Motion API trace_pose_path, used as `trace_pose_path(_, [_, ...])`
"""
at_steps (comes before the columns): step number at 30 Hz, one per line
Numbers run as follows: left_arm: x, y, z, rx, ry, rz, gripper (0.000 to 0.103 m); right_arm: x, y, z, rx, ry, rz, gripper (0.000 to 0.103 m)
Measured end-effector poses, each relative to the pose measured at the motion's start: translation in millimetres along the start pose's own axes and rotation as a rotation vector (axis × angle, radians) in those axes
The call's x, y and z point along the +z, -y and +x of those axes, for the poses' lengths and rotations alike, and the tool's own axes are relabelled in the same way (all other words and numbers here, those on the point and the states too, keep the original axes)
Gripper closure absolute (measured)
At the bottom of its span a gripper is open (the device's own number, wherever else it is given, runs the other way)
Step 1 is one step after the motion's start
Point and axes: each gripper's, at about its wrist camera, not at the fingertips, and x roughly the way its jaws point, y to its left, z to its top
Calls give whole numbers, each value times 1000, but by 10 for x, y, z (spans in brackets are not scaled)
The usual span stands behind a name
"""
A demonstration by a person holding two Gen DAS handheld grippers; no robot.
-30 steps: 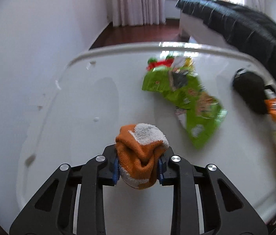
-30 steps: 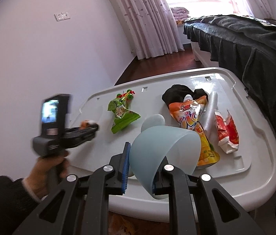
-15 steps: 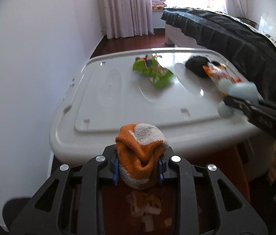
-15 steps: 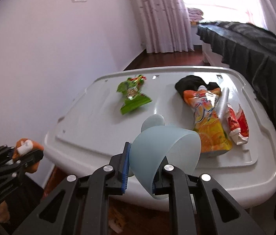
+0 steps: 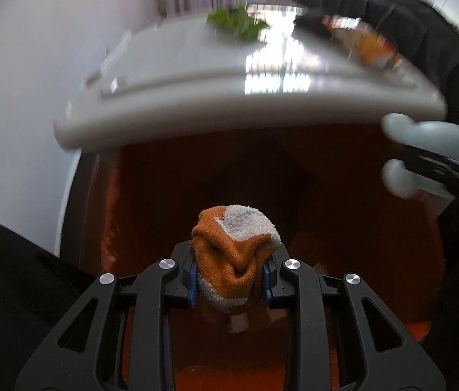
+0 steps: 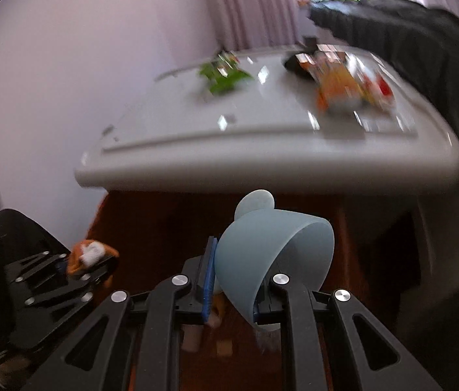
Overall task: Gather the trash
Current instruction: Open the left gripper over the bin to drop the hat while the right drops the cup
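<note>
- Two pieces of trash in my grip right now: an orange and white sock (image 5: 234, 254) and a pale blue cup (image 6: 272, 257).
- My left gripper (image 5: 231, 282) has its fingers pinching the bunched sock from both sides; sock sticks up past the fingertips.
- My right gripper (image 6: 232, 290) is pressed tight on the cup wall; cup lies tilted, open mouth toward lower right, handle sticking up at the far side.
- Both held items hang over a dark orange bin (image 5: 294, 176), in front of and below the white table (image 5: 229, 97) edge.
- Pale scraps lie on the bin floor under the sock; too blurred to name.
- Right wrist view shows my left gripper at lower left with the sock, beside the bin's left wall.
- Left wrist view shows the cup at the right edge, near the table corner.
- Left on the table: green wrapper (image 6: 223, 76) at the far middle, orange snack bag (image 6: 340, 84) to the right, a red and white wrapper (image 6: 376, 88) just beside it, something black (image 6: 291, 63) behind; all smeared.
- Dark bedcover (image 6: 408, 32) runs along the table's right side; curtain (image 6: 245, 6) behind.
</note>
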Motion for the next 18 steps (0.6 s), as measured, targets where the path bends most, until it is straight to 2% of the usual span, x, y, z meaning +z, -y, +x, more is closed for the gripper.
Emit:
trace_pose_path(3, [-23,-91,212,-14,-75,-47,76,-143,-18,170,-43,-80,33,86])
trace_pose_path(6, [-37,-90,298,-14,-103,-51,76,-140,-25,273,-77,-104,20,86])
trace_pose_path(10, [-42,-59,289,-19,-96,-33,76,-166,-21,334,-86,-133,27,86])
trace_pose_path(18, [-52,-38,310,-18,-104,-29,76,-137,-3,335,-80,-127,39,86])
